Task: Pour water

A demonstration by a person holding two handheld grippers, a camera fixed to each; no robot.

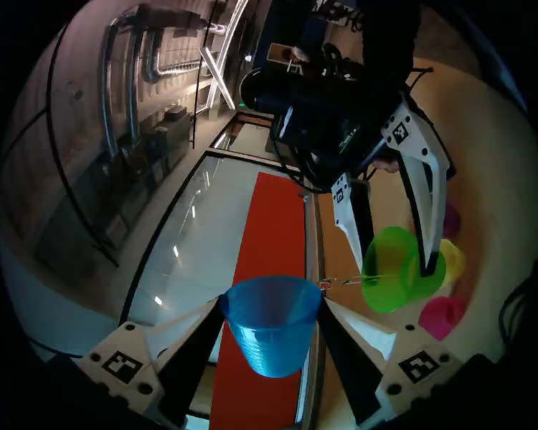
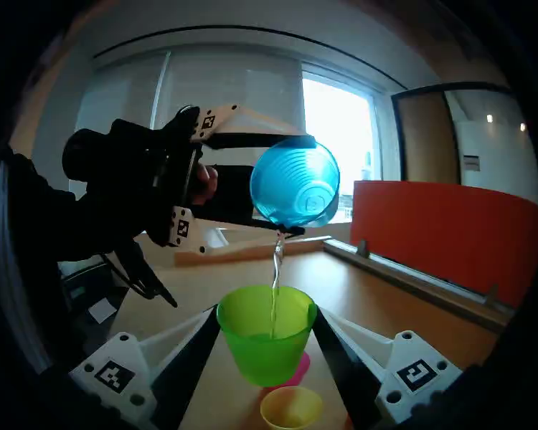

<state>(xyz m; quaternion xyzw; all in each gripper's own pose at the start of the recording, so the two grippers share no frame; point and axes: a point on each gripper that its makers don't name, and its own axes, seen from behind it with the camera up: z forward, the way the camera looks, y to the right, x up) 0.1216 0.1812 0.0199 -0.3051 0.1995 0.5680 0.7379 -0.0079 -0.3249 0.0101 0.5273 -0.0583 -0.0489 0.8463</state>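
In the left gripper view, the left gripper [image 1: 270, 304] sits at six o'clock. We see its two fingers clenched on the sides of the blue cup [image 1: 272, 333]. A thin thread of water [image 1: 348, 281] leaves the cup's rim toward three o'clock and ends in the green cup [image 1: 391, 279]. The right gripper [image 1: 396, 266] grasps that cup between its white fingers. Close beside the green cup, at three to four o'clock, a yellow cup [image 1: 453, 259] and a pink cup [image 1: 441, 315] rest on the wooden table [image 1: 498, 208]. An orange partition [image 1: 272, 229] runs up the middle toward twelve o'clock.

In the right gripper view, we find a hand [image 2: 206, 183] at nine o'clock holding the left gripper. The blue cup is tipped steeply at twelve o'clock, above the green cup and apart from it. The water falls from its lower lip into the green cup at six o'clock, where some liquid already lies. Both right fingers press on the green cup's wall. The pink cup shows just under it, with the yellow one lower still. The partition stands at three o'clock.
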